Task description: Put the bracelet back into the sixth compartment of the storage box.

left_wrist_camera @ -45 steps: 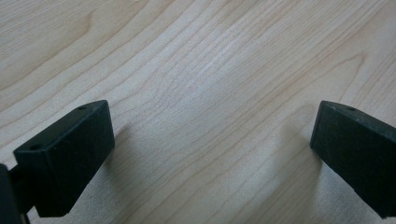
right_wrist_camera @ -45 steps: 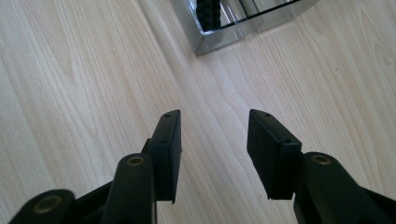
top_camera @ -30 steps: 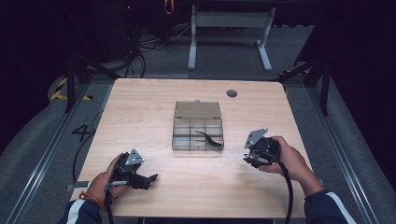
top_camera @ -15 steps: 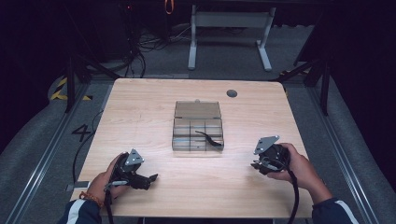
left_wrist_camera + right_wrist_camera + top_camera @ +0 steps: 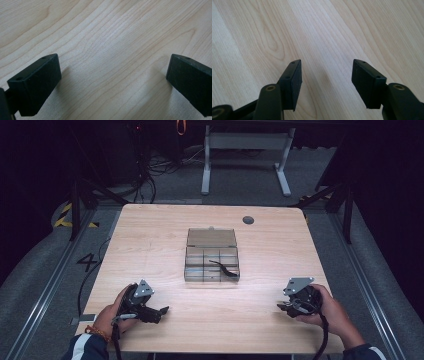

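While I watch from the high view, the clear compartment box (image 5: 211, 255) sits mid-table with a thin black piece (image 5: 226, 270) in its near-right cell; I judge that light, slippery, best pinched mid-length. Left gripper view: left gripper (image 5: 112, 82) spread wide over bare table (image 5: 107, 30). Right gripper view: right gripper (image 5: 326, 80) parted, empty

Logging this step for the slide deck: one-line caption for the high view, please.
Open compartment box holding a black item at mid-table; left gripper and right gripper rest near the front edge.
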